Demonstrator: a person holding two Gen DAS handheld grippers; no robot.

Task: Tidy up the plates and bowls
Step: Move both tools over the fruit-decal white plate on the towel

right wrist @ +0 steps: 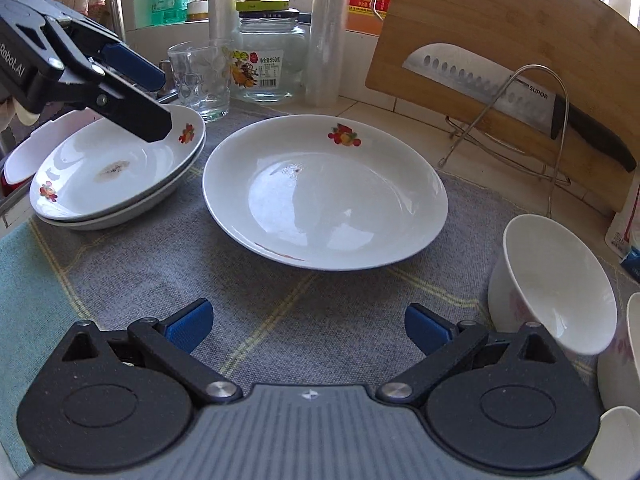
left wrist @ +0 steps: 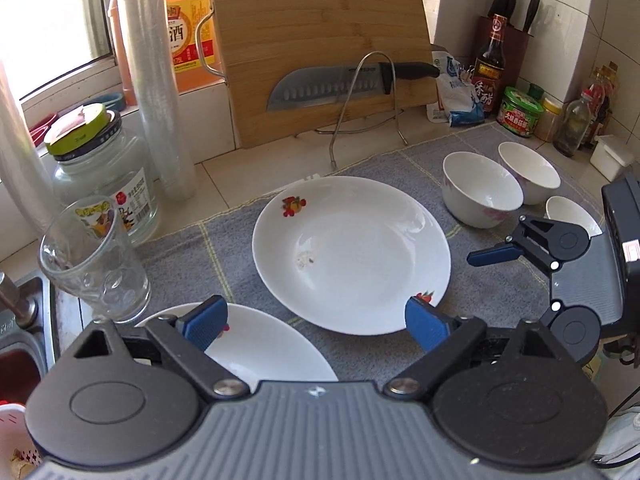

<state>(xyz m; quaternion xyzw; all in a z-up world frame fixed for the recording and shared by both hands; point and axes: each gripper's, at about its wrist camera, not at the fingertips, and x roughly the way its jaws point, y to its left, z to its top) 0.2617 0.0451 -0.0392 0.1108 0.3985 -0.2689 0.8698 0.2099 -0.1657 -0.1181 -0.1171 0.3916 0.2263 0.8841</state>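
A large white plate with fruit prints (left wrist: 352,256) (right wrist: 324,192) lies in the middle of the grey mat (right wrist: 256,320). To its left sit two stacked plates (right wrist: 116,176) (left wrist: 256,348). My left gripper (left wrist: 314,326) (right wrist: 162,102) hovers open over the far rim of that stack, and nothing is pinched between its pads. My right gripper (right wrist: 309,328) is open and empty above the mat, in front of the large plate; its upper finger (left wrist: 494,255) shows in the left wrist view. Three white bowls (left wrist: 480,188) (left wrist: 528,172) (left wrist: 572,212) stand at the right, the nearest bowl (right wrist: 552,280) tilted.
A bamboo cutting board (left wrist: 320,40) with a knife (left wrist: 340,84) stands in a wire rack (right wrist: 532,120) at the back. A glass tumbler (left wrist: 96,264) and a jar (left wrist: 100,168) stand at the left by the sink (left wrist: 24,344). Sauce bottles (left wrist: 490,64) and tins fill the right corner.
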